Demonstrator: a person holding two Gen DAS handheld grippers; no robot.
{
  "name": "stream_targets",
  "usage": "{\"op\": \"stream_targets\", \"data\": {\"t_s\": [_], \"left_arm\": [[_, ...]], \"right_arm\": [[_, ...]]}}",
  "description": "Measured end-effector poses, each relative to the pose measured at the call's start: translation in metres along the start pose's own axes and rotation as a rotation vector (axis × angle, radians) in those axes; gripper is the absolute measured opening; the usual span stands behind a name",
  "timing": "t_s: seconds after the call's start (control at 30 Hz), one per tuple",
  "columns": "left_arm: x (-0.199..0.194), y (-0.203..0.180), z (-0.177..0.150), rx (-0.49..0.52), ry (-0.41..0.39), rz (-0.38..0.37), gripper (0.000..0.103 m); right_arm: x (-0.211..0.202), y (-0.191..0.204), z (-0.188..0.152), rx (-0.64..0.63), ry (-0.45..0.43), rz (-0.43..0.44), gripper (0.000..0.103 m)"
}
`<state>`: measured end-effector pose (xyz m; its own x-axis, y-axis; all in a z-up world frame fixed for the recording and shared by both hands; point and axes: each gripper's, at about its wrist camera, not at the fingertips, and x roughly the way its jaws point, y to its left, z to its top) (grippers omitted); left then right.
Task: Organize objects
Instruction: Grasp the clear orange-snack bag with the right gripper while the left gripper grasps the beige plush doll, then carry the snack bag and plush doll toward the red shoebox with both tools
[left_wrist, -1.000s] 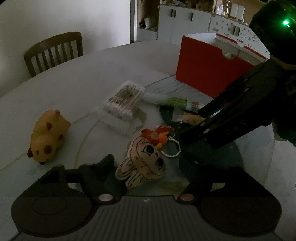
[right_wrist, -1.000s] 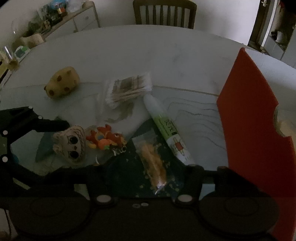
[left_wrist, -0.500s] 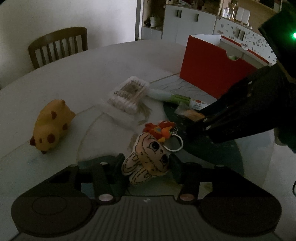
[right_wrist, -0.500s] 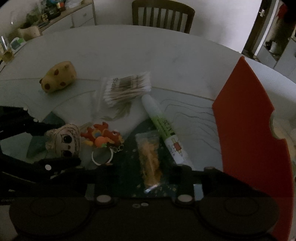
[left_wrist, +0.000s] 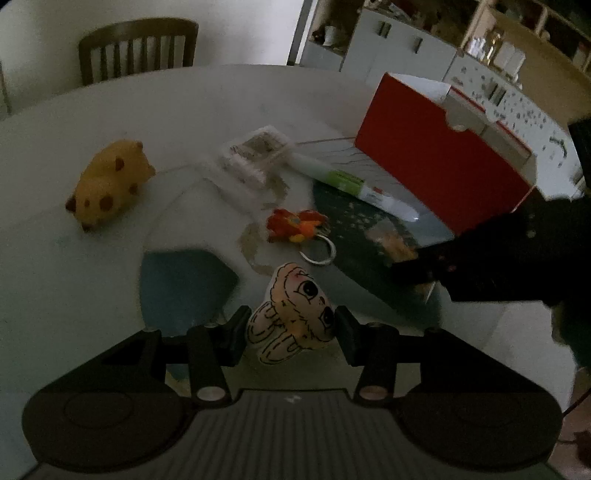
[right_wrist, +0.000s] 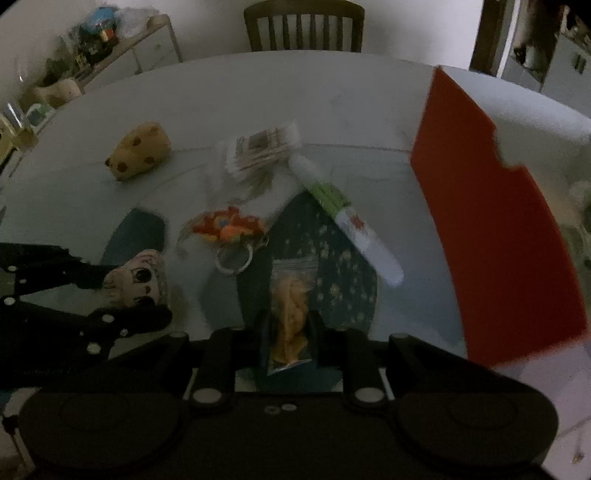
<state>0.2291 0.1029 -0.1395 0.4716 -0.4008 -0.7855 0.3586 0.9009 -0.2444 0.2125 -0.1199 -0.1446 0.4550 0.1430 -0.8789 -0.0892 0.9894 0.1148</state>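
Doll (left_wrist: 295, 314) & snack bag (right_wrist: 290, 314) now claw-gripped.

dim room, wooden chair (left_wrist: 136, 48), cabinets (left_wrist: 402, 48)

Your box (left_wrist: 439, 166): red outside, white inside.
Your far-left toy (left_wrist: 107, 182): yellow with brown spots.
Your keychain (right_wrist: 229, 227): orange and red.
Your tube (right_wrist: 343, 218): white, green band.
Your near doll charm (left_wrist: 295, 314): cream, black-lined face.
Your snack bag (right_wrist: 290, 314): clear, orange contents.
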Motion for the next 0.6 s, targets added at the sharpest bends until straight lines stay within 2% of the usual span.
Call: {"op": "stream_targets", "data": {"t_s": [0.17,0.6], "left_arm": [[-0.012,-0.008,-0.002,-0.064,0.006,-0.022,0.048],[-0.046,-0.051,0.018,-0.113,-0.054,-0.078,0.048]], "right_arm": [[-0.027,0.000,-0.016,0.034,-0.012,0.026,0.020],[-0.095,-0.020,-0.038,0.121,-0.104,0.052,0.020]]}}
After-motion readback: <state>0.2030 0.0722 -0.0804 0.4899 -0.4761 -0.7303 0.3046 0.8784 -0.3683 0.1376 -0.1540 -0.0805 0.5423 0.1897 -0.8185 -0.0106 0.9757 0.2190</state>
